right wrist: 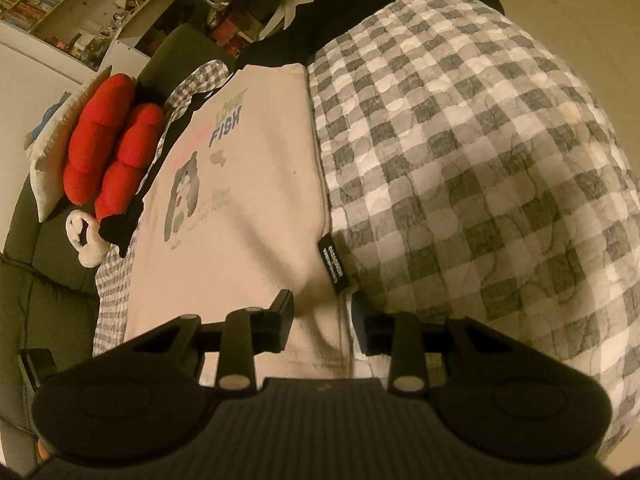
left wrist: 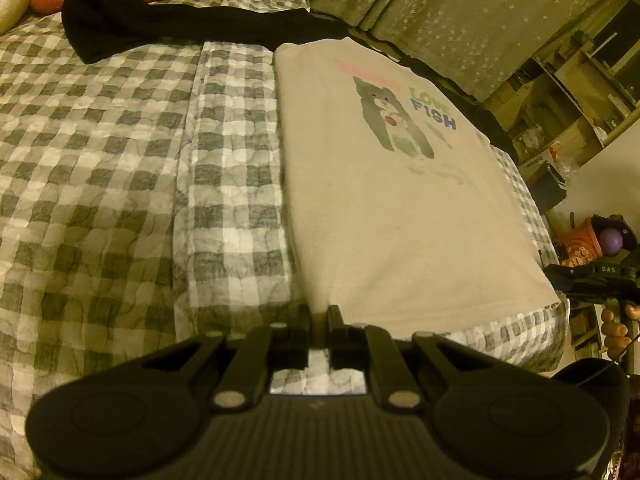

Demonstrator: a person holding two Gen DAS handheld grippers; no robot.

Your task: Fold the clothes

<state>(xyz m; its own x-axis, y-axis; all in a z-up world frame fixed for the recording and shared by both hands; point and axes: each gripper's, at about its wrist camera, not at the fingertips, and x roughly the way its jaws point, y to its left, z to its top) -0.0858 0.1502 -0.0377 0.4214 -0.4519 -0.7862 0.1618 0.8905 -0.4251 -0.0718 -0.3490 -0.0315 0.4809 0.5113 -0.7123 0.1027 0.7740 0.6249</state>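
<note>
T-shirt (left wrist: 384, 208) lies flat on the bed (left wrist: 100, 160), your left hand-held gripper (left wrist: 319, 314) pinching its near corner, the right hand-held gripper (right wrist: 326, 312) spread wide over the hem, probably for a fold.

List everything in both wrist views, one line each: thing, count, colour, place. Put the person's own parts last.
T-shirt: one, cream with a cat print and the word FISH, folded lengthwise, flat on the bed.
Side label: one, black, on the T-shirt's edge near the right gripper.
Quilt: one, grey and white check, covering the bed.
Black garment: one, black, lying across the far end of the bed.
Plush toy: one, red with white parts, beside the pillow.
Pillow: one, pale, at the bed's end.
Shelves: pale wood, cluttered, beyond the bed.
Left gripper: black, shut on the T-shirt's near corner.
Right gripper: black, open, jaws spread over the T-shirt's hem.
</note>
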